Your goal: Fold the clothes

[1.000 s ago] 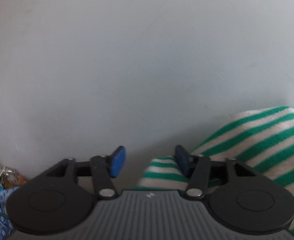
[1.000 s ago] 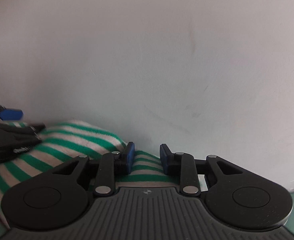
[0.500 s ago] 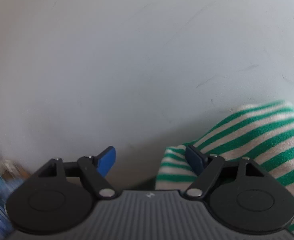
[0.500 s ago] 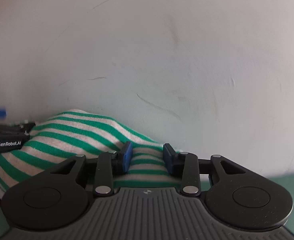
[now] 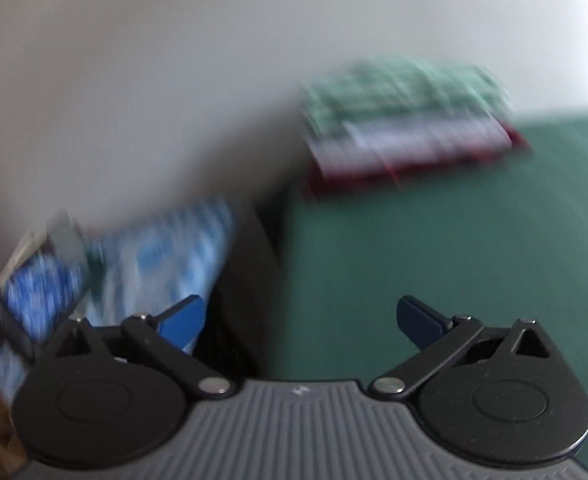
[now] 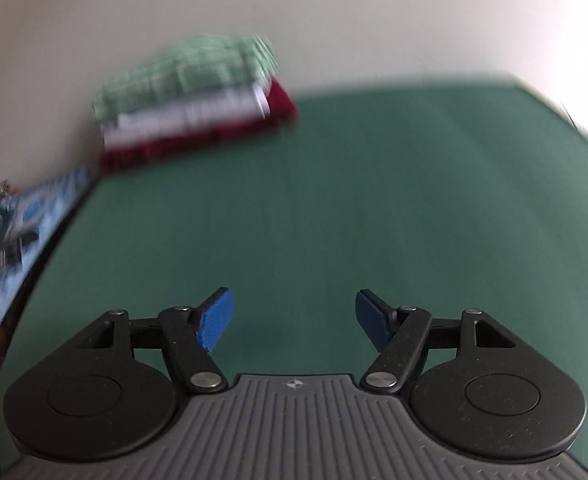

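A stack of folded clothes stands at the far edge of the green table against the wall, motion-blurred in both views. The green-and-white striped garment (image 5: 402, 88) (image 6: 189, 68) lies on top, over a white layer (image 6: 189, 116) and a dark red one (image 5: 406, 164) (image 6: 197, 140). My left gripper (image 5: 300, 322) is open and holds nothing, well back from the stack near the table's left edge. My right gripper (image 6: 294, 320) is open too, empty, over the bare green tabletop (image 6: 334, 200).
A blue-and-white patterned cloth or bag (image 5: 141, 264) (image 6: 25, 216) lies off the table's left edge beside a dark gap. A pale wall (image 6: 334, 12) backs the table. The table's right edge (image 6: 574, 124) shows in the right wrist view.
Both grippers let go of the striped garment, opened wide and pulled back fast from the stack. The stack now sits far ahead instead of right at the fingertips.
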Available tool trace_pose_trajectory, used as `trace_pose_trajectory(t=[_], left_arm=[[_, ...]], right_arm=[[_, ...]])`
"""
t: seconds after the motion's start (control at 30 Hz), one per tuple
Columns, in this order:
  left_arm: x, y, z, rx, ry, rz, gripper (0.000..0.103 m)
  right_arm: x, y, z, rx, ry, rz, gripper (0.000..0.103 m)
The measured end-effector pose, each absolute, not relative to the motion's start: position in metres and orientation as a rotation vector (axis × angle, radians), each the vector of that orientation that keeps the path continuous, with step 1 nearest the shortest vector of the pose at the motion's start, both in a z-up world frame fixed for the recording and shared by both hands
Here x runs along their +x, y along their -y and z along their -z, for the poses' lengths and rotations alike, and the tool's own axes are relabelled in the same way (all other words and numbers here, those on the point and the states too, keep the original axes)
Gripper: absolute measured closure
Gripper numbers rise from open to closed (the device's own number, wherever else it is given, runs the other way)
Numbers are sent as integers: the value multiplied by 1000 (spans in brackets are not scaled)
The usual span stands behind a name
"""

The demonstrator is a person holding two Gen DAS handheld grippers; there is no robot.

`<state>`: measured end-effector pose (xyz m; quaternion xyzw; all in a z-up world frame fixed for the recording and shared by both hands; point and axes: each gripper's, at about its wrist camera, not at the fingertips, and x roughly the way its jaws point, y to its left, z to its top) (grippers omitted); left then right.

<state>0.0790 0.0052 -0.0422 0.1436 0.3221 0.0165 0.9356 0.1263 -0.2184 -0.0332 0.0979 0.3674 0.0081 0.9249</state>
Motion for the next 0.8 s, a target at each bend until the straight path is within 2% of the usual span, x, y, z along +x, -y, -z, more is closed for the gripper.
trace_pose_trajectory(t=[0.07, 0.13, 0.2, 0.37, 0.47, 0.63, 0.8], left_arm=[[32, 22, 52, 277, -723, -20, 1], [-12, 32, 37, 246, -747, 3, 1], [-12, 47, 25, 261, -740, -22, 0], [-14, 63, 4, 234, -802, -101, 0], [-28, 56, -9, 164, -821, -149, 0], [-51, 68, -34, 167, -784, -233, 0], [-67, 83, -48, 165, -769, -252, 0]], right_arm=[[73, 225, 43, 222, -804, 7, 27], [35, 229, 53, 214, -809, 5, 25], [19, 224, 57, 169, -777, -11, 20], [3, 215, 55, 142, -773, -51, 17], [-2, 212, 46, 85, -851, -151, 17], [-34, 239, 36, 111, -820, -202, 16], [-45, 278, 36, 118, -865, -152, 16]])
